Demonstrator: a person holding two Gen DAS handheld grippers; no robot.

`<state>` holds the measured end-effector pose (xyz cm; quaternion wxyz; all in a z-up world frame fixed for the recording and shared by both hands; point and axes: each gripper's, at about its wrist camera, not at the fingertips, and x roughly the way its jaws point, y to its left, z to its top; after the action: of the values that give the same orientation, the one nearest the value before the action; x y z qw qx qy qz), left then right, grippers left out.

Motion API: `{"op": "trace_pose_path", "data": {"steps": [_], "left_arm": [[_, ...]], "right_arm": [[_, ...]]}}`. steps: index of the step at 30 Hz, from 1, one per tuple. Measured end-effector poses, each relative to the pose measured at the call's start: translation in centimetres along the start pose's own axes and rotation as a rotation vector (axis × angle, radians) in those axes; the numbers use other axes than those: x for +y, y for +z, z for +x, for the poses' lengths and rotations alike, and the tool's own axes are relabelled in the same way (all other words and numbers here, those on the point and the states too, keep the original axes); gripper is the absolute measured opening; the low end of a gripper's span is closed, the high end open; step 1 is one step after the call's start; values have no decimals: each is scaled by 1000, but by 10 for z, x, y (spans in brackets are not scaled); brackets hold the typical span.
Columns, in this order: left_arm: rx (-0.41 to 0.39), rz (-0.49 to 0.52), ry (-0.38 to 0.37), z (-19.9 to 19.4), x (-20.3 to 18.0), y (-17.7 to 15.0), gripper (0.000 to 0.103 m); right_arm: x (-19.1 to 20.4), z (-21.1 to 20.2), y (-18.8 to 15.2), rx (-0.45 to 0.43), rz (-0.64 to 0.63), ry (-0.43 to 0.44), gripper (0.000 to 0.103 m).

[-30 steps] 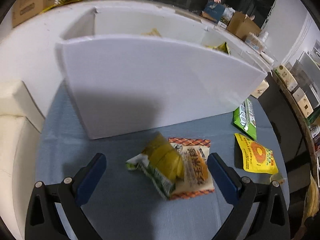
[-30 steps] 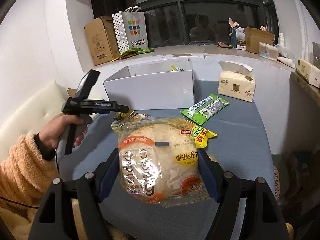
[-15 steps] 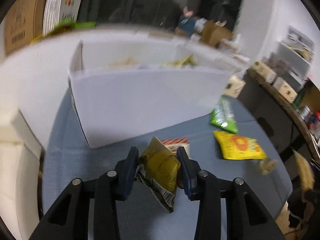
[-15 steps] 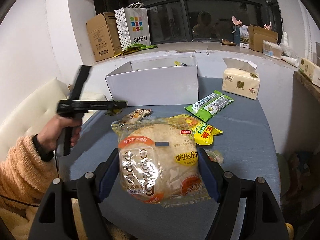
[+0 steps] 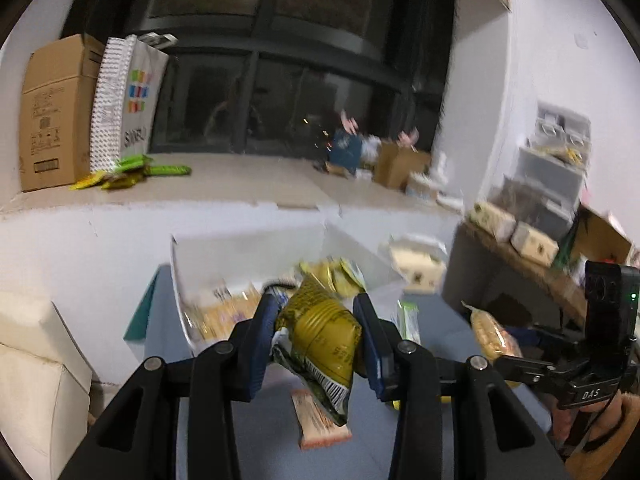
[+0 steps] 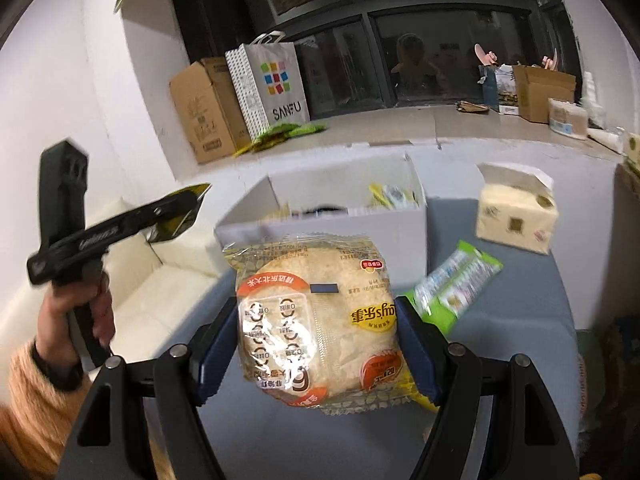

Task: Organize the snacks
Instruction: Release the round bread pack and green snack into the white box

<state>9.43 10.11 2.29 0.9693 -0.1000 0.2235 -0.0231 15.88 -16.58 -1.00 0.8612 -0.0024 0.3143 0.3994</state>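
The left hand-held gripper is pinching a dark yellow snack packet between its blue pads and is holding it in the air, above the blue table and in front of the white box; in the right wrist view this same gripper is appearing at the left side, gripped by the person's left hand in an orange fleecy sleeve, and the packet is showing at its tip, to the left of the box and higher than its rim; under the lifted packet an orange-edged snack pack is lying flat on the table; the box is standing open at the far side of the table, with yellow snack bags lying inside it toward the right and pale packs inside it toward the left; the right hand-held gripper is pinching a large round rice cracker bag, clear with orange and yellow labels, and is holding it above the table, in front of the box; to the right of this bag a green snack pack is lying on the table, and farther right a tissue pack is standing near the table's back edge.
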Motion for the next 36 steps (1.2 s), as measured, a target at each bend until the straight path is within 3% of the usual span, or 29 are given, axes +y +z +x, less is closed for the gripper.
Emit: {"op": "trace_pose_path", "data": {"steps": [6,10,18,19,20,21,22,23,28,32,36], "left_arm": [[-26,-17,16,29,22,39,43],[-5,-41,9,65,39,63,43],[47,-42,68,129,72,88,44],[62,-42,73,136,76,90,46],[79,-49,80,142,79,91,55],[95,-59,89,145,82,91,66],[111,-86,109,150,88,89,95],[95,-108,115,147,93,86,103],[100,-176,102,142,111,73,103],[120,-148,118,136,107,64,103],[92,-113,104,113,91,60,103]], "right_arm": [[-6,51,72,-30,79,25,79],[-10,98,111,-22,72,-14,79],[-24,167,150,67,71,-62,79],[-26,172,152,78,72,-60,79],[-27,177,153,90,72,-61,81],[-28,182,153,109,74,-71,92],[-29,185,152,120,75,-86,103],[-30,185,151,119,73,-98,103],[-37,179,141,101,68,-108,103],[-38,167,138,85,65,-108,103],[-29,137,133,49,22,-95,103]]}}
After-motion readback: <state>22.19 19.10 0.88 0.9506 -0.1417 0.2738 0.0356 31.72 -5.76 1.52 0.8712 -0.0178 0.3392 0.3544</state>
